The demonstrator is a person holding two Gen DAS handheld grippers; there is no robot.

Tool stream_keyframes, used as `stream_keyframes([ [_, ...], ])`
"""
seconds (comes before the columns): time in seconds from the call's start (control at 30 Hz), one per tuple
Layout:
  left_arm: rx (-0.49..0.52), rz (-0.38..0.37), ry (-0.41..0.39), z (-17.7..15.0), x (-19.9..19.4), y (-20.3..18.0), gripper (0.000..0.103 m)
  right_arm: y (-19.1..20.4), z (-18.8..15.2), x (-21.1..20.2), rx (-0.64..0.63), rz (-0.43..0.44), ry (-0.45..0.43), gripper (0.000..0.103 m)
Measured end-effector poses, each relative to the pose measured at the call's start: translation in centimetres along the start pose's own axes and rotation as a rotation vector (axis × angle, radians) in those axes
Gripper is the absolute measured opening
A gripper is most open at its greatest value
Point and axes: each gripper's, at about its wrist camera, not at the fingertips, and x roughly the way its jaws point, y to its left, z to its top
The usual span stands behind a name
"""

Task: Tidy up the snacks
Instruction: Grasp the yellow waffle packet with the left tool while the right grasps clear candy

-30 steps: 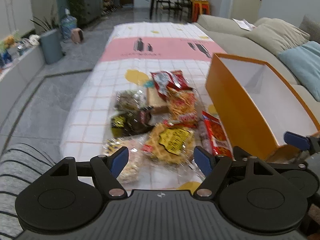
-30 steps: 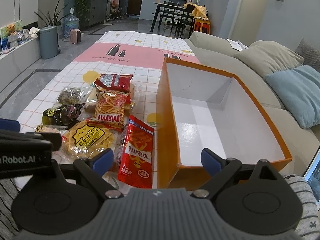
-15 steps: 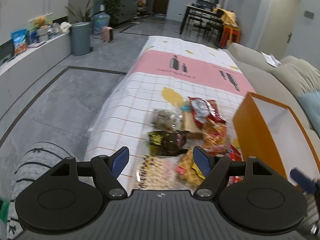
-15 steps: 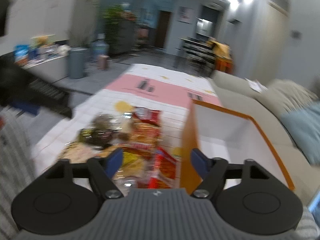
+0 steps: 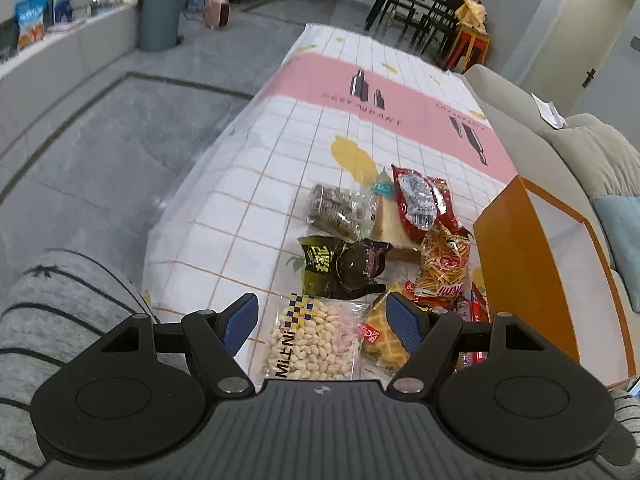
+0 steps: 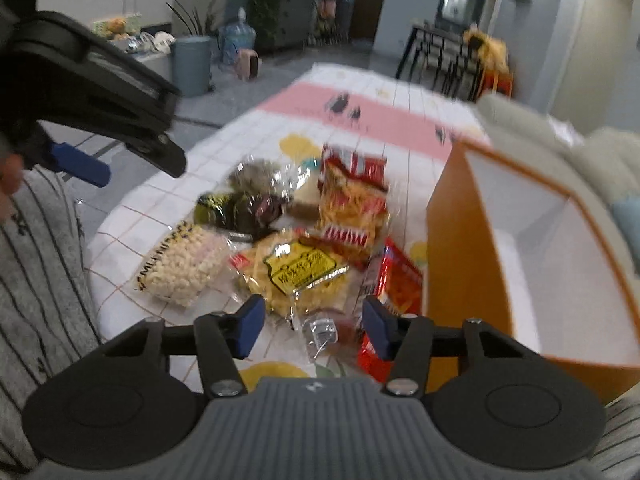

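The snack packets (image 5: 372, 264) lie heaped on the checked surface (image 5: 256, 216), just left of the open orange box (image 5: 516, 264) (white inside). Nearest the left gripper (image 5: 322, 322) is a clear bag of pale puffs (image 5: 308, 340); its jaws are spread wide above it, gripping nothing. The right gripper (image 6: 314, 330) hangs over a small clear packet (image 6: 322, 334), its jaws closing, pads not yet touching.

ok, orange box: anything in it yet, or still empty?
Empty as far as visible. The orange box shows only bare white inside in both views, though its near corner is hidden. All snack packets, like the peanut bag, lie on the tablecloth.
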Motion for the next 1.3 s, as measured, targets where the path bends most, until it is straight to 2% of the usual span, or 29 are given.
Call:
stream_keyframes([
  [0.17,-0.041,-0.021,0.059,0.4,1.4,0.8,0.086,-0.3,0.4,2.8,0.048,-0.004,0.065,0.052],
  [0.27,-0.043,-0.027,0.074,0.5,1.8,0.9,0.086,-0.1,0.0,4.5,0.022,-0.033,0.127,0.052],
  [0.37,-0.036,-0.04,0.078,0.5,1.9,0.7,0.086,0.2,-0.5,5.5,-0.021,-0.057,0.134,0.051],
  [0.6,-0.02,-0.043,0.084,0.5,2.2,0.2,0.086,2.3,-1.5,6.3,-0.186,-0.136,0.133,0.035],
  [0.63,-0.014,-0.041,0.088,0.4,2.3,0.1,0.086,2.4,-1.6,6.3,-0.2,-0.14,0.131,0.031],
  [0.7,0.004,-0.038,0.09,0.3,2.3,-0.4,0.086,1.9,-1.5,5.9,-0.178,-0.129,0.129,0.03],
  [1.03,0.149,-0.108,0.062,0.0,1.5,-3.5,0.086,-1.4,-0.1,2.7,0.017,-0.021,0.12,0.029],
  [1.17,0.22,-0.165,0.116,0.6,2.7,-4.7,0.086,-2.1,-0.2,1.9,0.042,-0.013,0.114,0.029],
  [1.3,0.357,-0.244,0.196,1.1,4.9,-6.5,0.086,-2.9,-0.2,1.6,0.076,-0.009,0.108,0.029],
])
